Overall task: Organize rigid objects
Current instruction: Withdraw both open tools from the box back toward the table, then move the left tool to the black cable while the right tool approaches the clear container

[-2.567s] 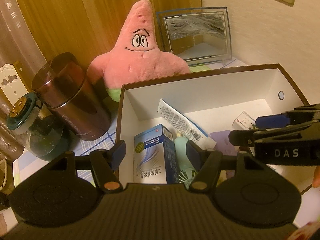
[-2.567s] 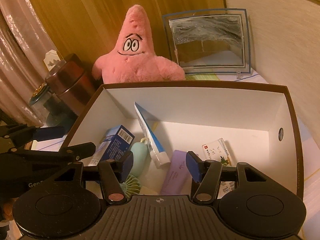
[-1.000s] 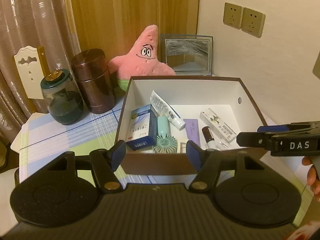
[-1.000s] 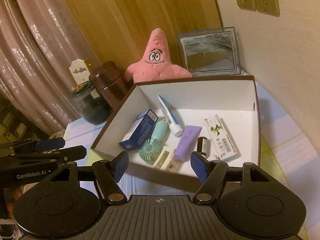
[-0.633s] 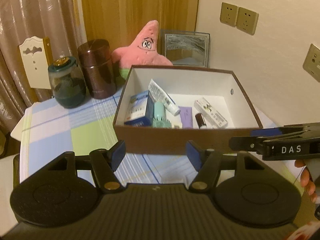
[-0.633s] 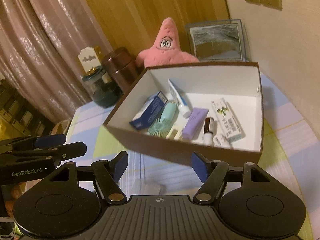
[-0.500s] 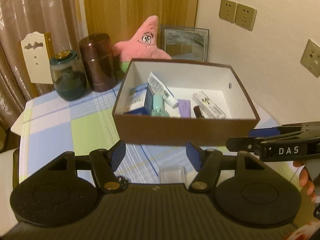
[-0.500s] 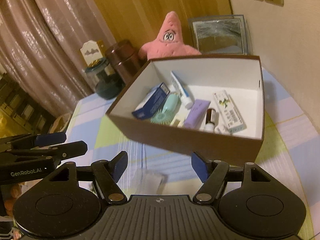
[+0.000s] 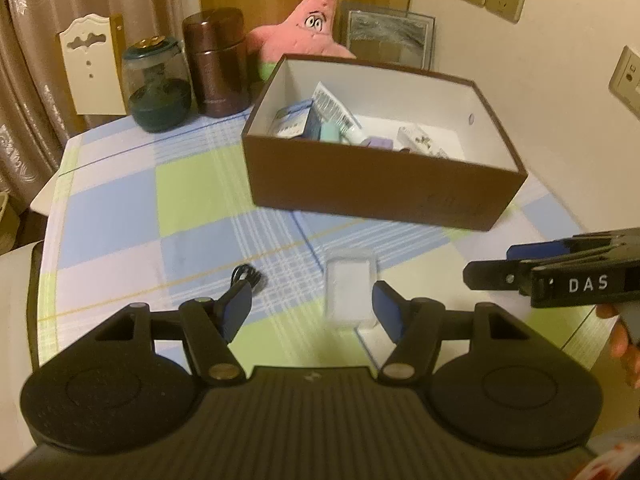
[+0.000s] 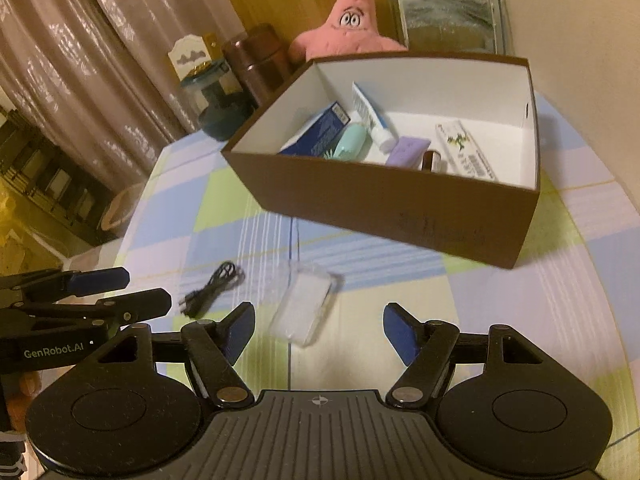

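Checked blue, green and white cloth (image 9: pixel 120 216) is spread over the table, which is backed by tan curtains and a cream wall with sockets. At the far side a brown cardboard box (image 9: pixel 380 188) with a white interior is set; a blue carton (image 10: pixel 316 132), a mint handheld fan (image 10: pixel 350 140), a white tube (image 10: pixel 370 116), a lilac tube (image 10: pixel 406 150) and a long printed white box (image 10: pixel 466 150) are seen lying inside it. Behind the box a pink star plush (image 9: pixel 304 36), a framed picture (image 9: pixel 386 40), a brown canister (image 9: pixel 218 66) and a lidded glass jar (image 9: pixel 156 84) are lined up. Nearer, on the bare cloth, a clear plastic case (image 9: pixel 348 290) lies flat, with a coiled black cable (image 10: pixel 212 290) just to its left, apart from it. The left gripper (image 9: pixel 312 308) is held spread above the cloth, nothing between its fingers, the case just beyond them. The right gripper (image 10: pixel 318 330) is likewise parted and empty, with the case beyond its left finger (image 10: pixel 238 332).
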The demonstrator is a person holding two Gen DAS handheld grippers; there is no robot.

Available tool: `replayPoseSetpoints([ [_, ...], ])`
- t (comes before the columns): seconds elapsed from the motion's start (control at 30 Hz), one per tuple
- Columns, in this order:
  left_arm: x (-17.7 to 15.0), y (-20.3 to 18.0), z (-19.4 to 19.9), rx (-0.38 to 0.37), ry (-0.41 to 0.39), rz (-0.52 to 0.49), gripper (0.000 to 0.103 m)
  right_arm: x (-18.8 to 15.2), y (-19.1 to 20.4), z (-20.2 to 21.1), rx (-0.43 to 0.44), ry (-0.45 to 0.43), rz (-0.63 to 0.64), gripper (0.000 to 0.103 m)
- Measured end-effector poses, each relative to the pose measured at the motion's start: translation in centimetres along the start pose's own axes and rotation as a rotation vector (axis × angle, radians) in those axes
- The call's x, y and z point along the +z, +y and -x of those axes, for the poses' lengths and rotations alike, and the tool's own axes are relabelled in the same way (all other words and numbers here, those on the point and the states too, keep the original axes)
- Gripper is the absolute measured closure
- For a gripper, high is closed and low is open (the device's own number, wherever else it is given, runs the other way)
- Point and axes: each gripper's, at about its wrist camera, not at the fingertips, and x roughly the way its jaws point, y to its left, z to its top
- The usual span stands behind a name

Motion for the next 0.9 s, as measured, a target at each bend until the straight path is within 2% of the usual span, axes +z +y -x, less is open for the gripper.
replayPoseSetpoints([
  [0.47, -3.4, 0.9, -0.6, 0.029, 0.069, 0.037, 0.038, -2.4, 1.2, -1.9, -0.024, 0.078, 0.011, 0.032],
  [0.9, -4.8, 2.8, -1.6, 0.044, 0.103, 0.048, 0.038, -3.2, 3.3, -5.3, -0.044, 0.149, 0.069, 0.032],
])
